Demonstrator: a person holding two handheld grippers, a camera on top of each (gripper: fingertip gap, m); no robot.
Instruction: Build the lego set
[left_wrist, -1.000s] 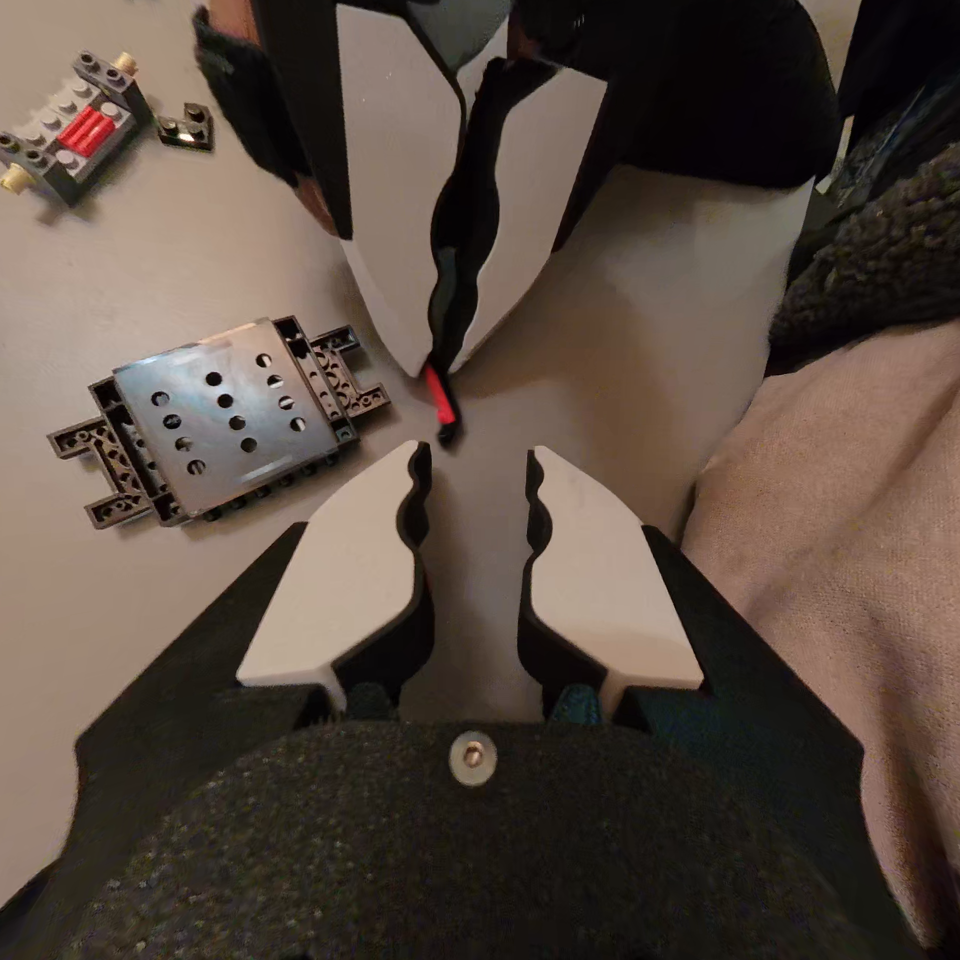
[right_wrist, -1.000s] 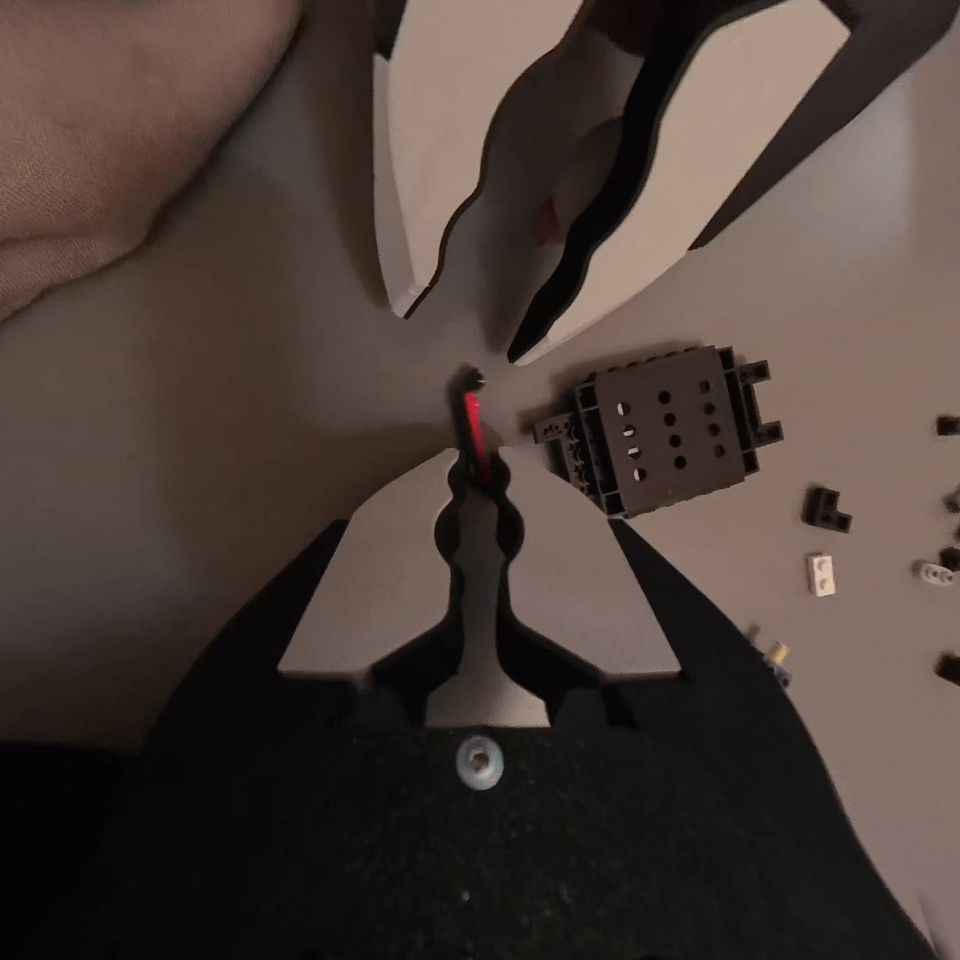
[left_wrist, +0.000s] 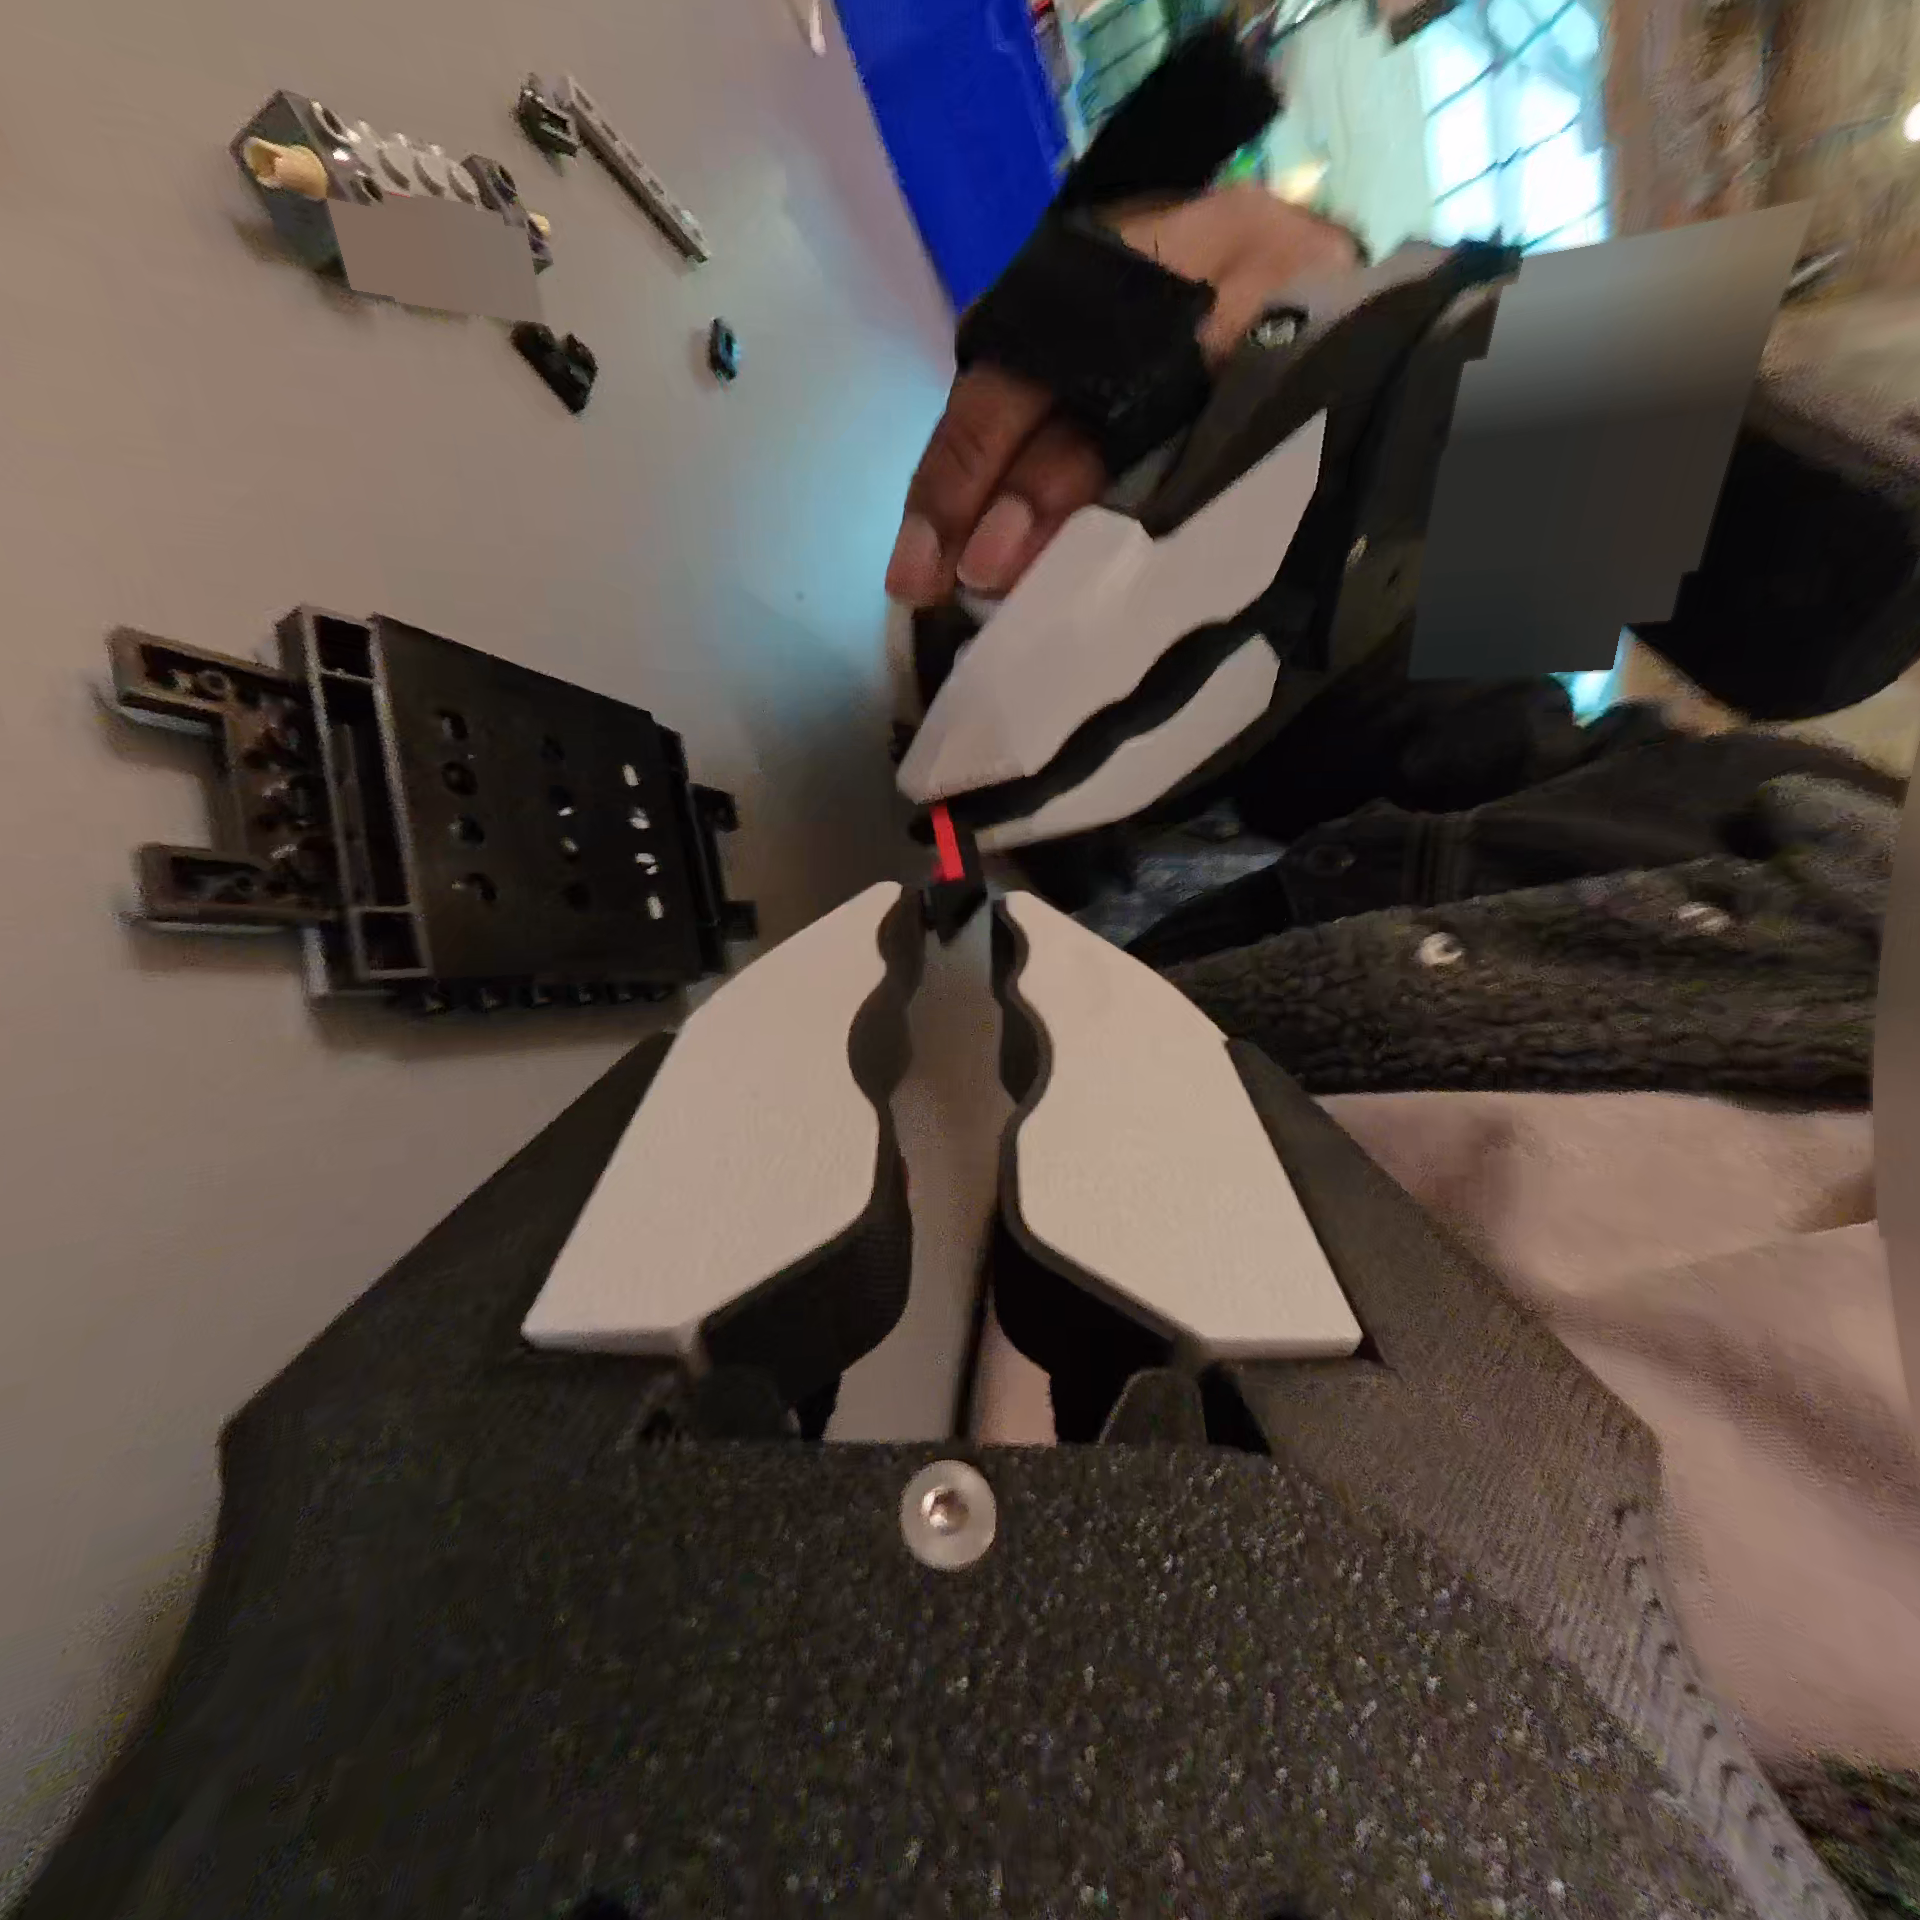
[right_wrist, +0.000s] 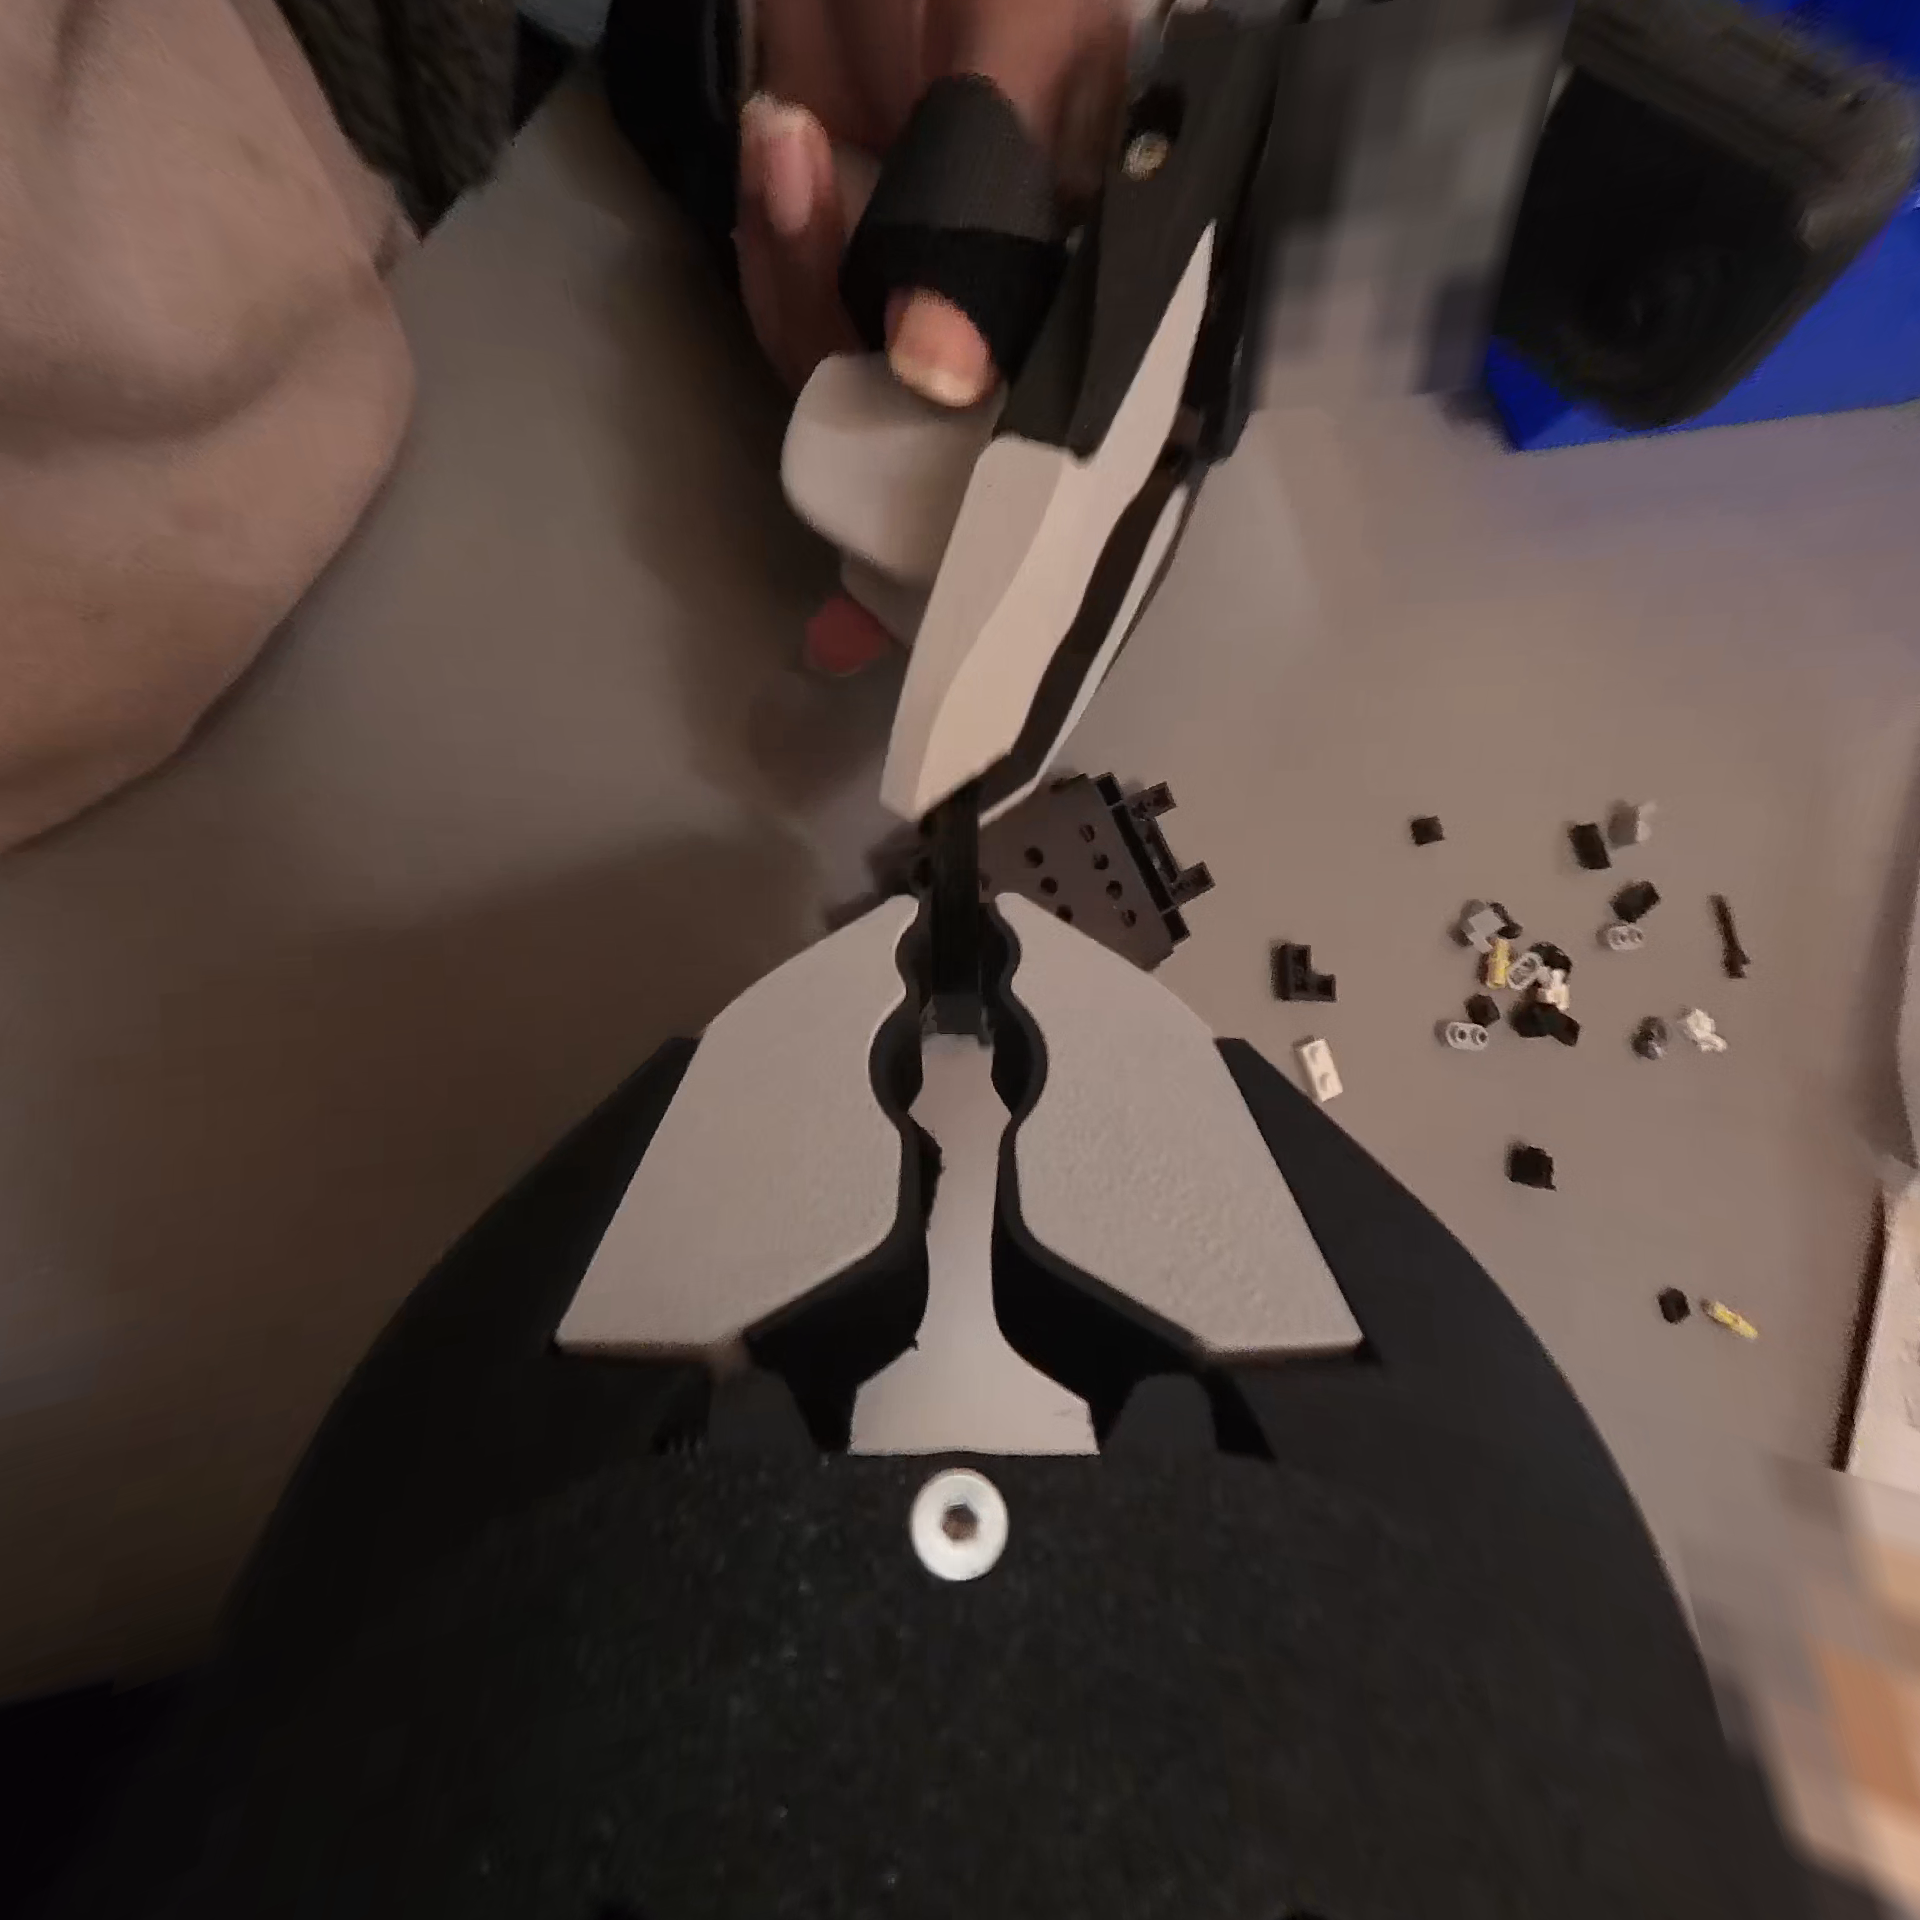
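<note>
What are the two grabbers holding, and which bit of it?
Both hold one small red-and-black lego piece in the air. The left gripper pinches its black end; the right gripper pinches the other end.

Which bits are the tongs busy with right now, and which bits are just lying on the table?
Busy with:
- red and black piece, pinched between the left tongs and the right tongs

Just lying about:
- big black base with holes
- grey block with tan pegs
- heap of small loose bits
- small white piece
</note>
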